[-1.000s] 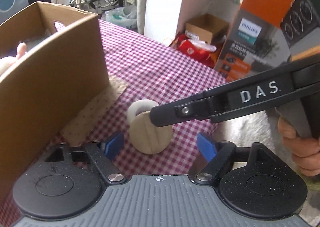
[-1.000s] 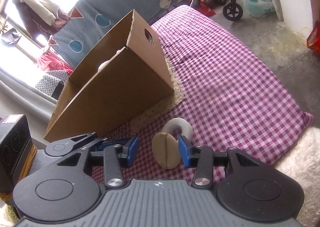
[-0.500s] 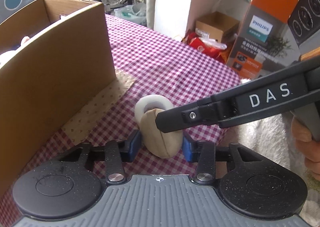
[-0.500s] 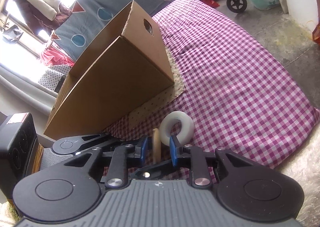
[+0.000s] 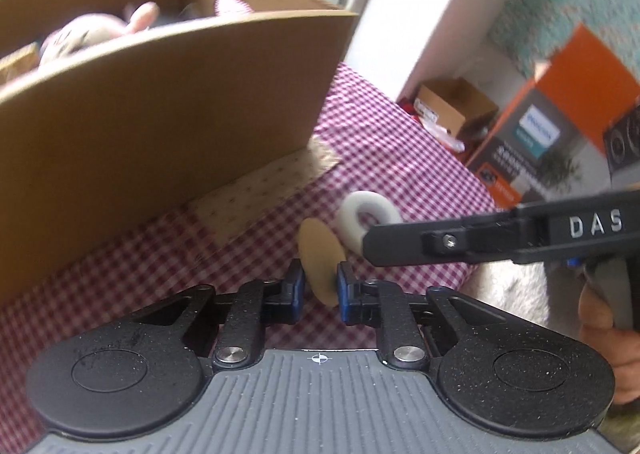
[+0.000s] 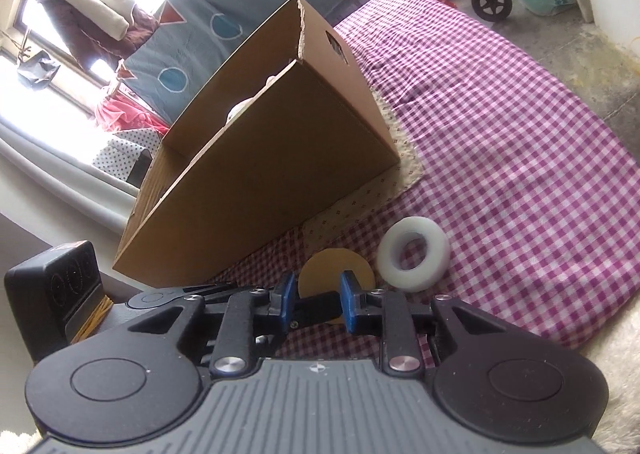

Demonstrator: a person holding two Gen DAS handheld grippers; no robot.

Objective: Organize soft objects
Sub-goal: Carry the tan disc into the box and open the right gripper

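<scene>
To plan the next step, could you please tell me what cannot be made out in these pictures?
1. Box contents: left view, blur and the near wall hide all but a pale toy.
2. Disc lower half: right view, behind right gripper.
3. Right gripper's grip: left view, side-on only.

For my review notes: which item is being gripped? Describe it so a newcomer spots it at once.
Start at the big open cardboard box on the purple checked tablecloth. Just in front of its near wall, the left gripper, whose jaws have just been closing, pinches a tan disc. Unlike the white ring beside it, the disc is flat, tan and has no hole.
</scene>
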